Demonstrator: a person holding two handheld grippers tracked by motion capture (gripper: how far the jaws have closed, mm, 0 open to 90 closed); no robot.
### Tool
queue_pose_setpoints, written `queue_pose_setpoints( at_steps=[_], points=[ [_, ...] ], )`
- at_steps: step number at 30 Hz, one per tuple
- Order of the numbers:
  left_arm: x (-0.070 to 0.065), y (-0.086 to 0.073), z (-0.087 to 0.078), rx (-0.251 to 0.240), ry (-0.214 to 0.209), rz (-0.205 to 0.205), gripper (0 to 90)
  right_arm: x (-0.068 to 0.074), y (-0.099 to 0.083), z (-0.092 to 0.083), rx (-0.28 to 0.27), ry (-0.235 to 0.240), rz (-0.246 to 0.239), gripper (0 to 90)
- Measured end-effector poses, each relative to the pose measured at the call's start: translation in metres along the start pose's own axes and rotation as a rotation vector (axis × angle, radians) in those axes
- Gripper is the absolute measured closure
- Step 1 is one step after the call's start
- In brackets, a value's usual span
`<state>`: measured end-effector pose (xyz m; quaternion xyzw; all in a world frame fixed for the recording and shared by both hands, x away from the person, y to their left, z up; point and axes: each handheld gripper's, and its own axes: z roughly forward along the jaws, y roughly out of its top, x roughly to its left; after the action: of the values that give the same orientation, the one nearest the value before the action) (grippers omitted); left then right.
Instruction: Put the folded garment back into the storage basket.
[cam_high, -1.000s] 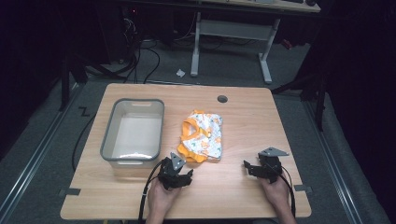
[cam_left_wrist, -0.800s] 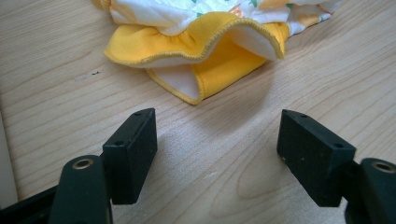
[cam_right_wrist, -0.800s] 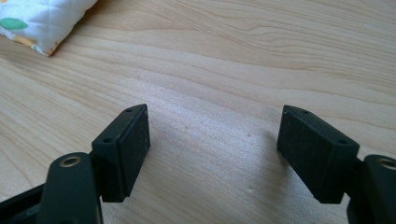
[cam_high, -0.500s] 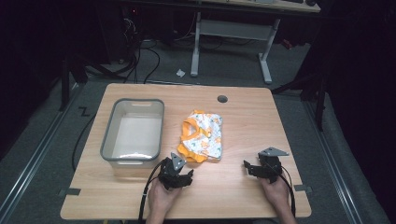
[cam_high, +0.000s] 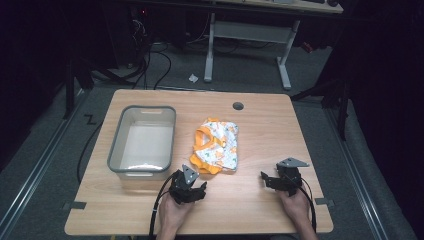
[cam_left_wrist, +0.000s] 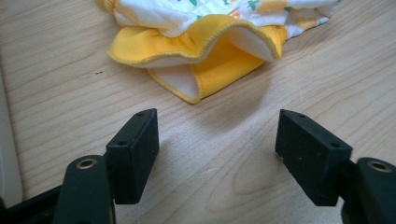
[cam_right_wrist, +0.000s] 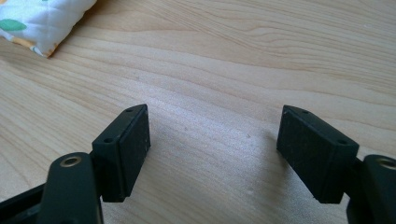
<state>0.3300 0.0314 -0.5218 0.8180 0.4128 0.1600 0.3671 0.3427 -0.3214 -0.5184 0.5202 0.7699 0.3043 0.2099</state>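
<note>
Worktop: light wood, with a round dark hole near its far edge, right of centre.
Bin: clear plastic tub with a grey rim, on the left half of the worktop, its long sides running from near edge to far edge; the inside looks bare.
Cloth: a small white garment printed with orange and green shapes and trimmed in yellow, lying crumpled around the middle of the worktop, just beside the bin's right wall but apart from it.
Left claw: held in the person's left hand near the near edge, left of centre, resting low on the wood. Its jaws stand wide apart with nothing between them. In the left gripper view the cloth's yellow hem lies just beyond the jaw tips, not touching them.
Right claw: held in the right hand toward the near right corner, well apart from the cloth. Its jaws are spread wide and grip nothing; bare wood lies between them. A corner of the cloth shows at the upper left of the right gripper view.
</note>
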Motion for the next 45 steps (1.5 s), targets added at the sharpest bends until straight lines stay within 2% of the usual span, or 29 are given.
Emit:
queue_pose_setpoints(
  at_steps=[2, 4, 8, 12, 14, 18, 22, 25, 29, 32, 34, 37, 45],
  points=[
    [-0.001, 0.001, -0.002, 0.000, 0.014, 0.011, 30.7, 0.000, 0.000, 0.000, 0.000, 0.000, 0.000, 25.9],
    [-0.001, 0.002, -0.004, -0.009, 0.009, 0.003, 30.7, 0.000, 0.000, 0.000, 0.000, 0.000, 0.000, 25.9],
    [-0.001, 0.005, -0.008, -0.044, -0.056, -0.046, 31.0, 0.000, 0.000, 0.000, 0.000, 0.000, 0.000, 25.9],
    [-0.006, 0.009, -0.009, -0.046, -0.085, -0.033, 31.4, 0.000, 0.000, 0.000, 0.000, 0.000, 0.000, 25.9],
    [-0.008, 0.012, -0.010, -0.049, -0.079, -0.020, 31.4, 0.000, 0.000, 0.000, 0.000, 0.000, 0.000, 25.9],
    [-0.010, 0.017, -0.012, -0.059, -0.080, -0.022, 31.3, 0.000, 0.000, 0.000, 0.000, 0.000, 0.000, 25.9],
    [-0.012, 0.022, -0.013, -0.048, -0.090, -0.012, 30.5, 0.000, 0.000, 0.000, 0.000, 0.000, 0.001, 25.9],
    [-0.012, 0.026, -0.014, -0.054, -0.085, -0.014, 29.0, 0.000, 0.000, 0.000, 0.000, 0.000, 0.000, 25.9],
    [-0.010, 0.032, -0.013, -0.047, -0.104, -0.023, 28.3, 0.000, 0.000, 0.000, 0.000, 0.000, 0.000, 25.9],
    [-0.011, 0.036, -0.013, -0.058, -0.101, -0.007, 28.6, 0.000, 0.000, 0.000, 0.000, 0.000, 0.000, 25.9],
    [-0.013, 0.040, -0.014, -0.089, -0.102, 0.017, 30.4, 0.000, 0.000, 0.000, 0.000, 0.000, 0.000, 25.9],
    [-0.014, 0.044, -0.014, -0.097, -0.099, 0.031, 30.6, 0.000, 0.000, 0.000, 0.000, 0.000, -0.002, 25.9],
    [-0.015, 0.056, -0.013, -0.078, -0.080, 0.057, 30.9, 0.000, 0.000, 0.000, 0.000, 0.000, -0.001, 25.9]
  ],
)
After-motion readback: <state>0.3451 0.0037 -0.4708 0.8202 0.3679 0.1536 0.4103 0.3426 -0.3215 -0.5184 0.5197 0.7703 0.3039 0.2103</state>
